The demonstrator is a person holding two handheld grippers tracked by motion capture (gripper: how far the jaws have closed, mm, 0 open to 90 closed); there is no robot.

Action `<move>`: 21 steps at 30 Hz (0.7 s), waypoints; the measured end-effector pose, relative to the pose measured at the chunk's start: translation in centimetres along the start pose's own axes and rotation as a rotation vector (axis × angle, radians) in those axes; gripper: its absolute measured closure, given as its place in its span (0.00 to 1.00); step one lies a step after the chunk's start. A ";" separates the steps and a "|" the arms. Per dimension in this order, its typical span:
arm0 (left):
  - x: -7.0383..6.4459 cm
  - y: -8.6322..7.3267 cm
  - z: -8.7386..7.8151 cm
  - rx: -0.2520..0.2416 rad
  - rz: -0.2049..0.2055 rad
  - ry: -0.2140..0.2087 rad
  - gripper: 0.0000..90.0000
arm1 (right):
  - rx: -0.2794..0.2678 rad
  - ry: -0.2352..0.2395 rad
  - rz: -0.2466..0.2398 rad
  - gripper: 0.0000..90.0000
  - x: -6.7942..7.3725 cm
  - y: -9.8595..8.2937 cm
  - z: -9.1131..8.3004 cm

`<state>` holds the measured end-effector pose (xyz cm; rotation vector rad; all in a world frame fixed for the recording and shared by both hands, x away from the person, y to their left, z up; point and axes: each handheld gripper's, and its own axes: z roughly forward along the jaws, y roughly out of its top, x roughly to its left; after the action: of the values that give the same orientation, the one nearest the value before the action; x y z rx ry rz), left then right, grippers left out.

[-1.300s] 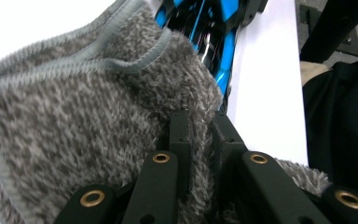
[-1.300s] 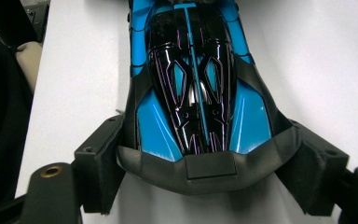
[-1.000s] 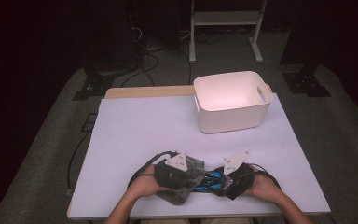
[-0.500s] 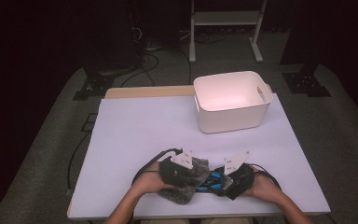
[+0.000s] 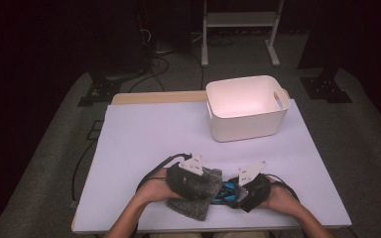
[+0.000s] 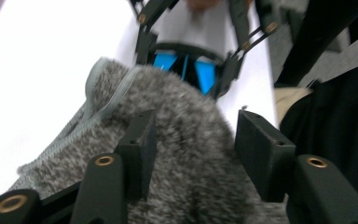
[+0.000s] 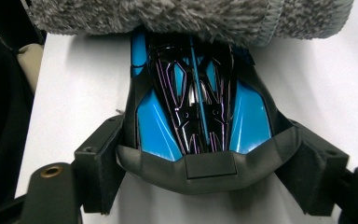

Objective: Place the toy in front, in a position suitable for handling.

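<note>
Facing each other across the near edge of the worktop (image 5: 144,139), the two claws work one bundle: a blue-and-black toy car (image 5: 226,192) with its far end tucked under a grey fuzzy pouch (image 5: 197,194).

Key relation: the car's long axis runs left-right along the worktop's front edge, in line with both claws. Right claw (image 5: 240,191) sits at the car's exposed end; in the right gripper view its jaws bracket the dark bumper of the car (image 7: 200,126) on both sides, apparently touching, so I read it as clamped on the car. The pouch (image 7: 186,16) lies over the car's other end, straight ahead of that claw.

Left claw (image 5: 201,184) comes from the opposite side. In the left gripper view its jaws straddle the pouch (image 6: 191,154): the left jaw presses into the fur, while there is a gap at the right jaw. Grasping the fabric or just resting around it? I cannot tell. The car (image 6: 186,70) shows just beyond the pouch's hemmed edge.

Judgement: any next move is along that shared axis, car into or out of the pouch. Right claw is nearer the car, left nearer the pouch.

Surface: plain white sheet, flat. A white bin (image 5: 248,106) stands well apart at the far right. Room is dark, with cables and a stand on the floor behind.
</note>
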<state>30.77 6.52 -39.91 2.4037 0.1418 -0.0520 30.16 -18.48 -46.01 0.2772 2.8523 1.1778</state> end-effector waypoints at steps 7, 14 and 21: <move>0.6 -0.2 1.5 0.024 -0.029 -0.027 0.59 | 0.000 0.001 0.000 0.25 0.0 0.0 0.0; 0.9 0.1 1.6 0.046 -0.036 -0.013 0.77 | 0.001 0.002 -0.006 0.25 0.0 0.0 0.0; 0.7 -0.3 0.8 0.060 -0.031 -0.002 0.89 | 0.003 -0.002 -0.004 0.25 0.0 0.0 0.0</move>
<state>31.47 6.27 -40.83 2.4615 0.1786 -0.0737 30.15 -18.45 -45.99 0.2719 2.8519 1.1721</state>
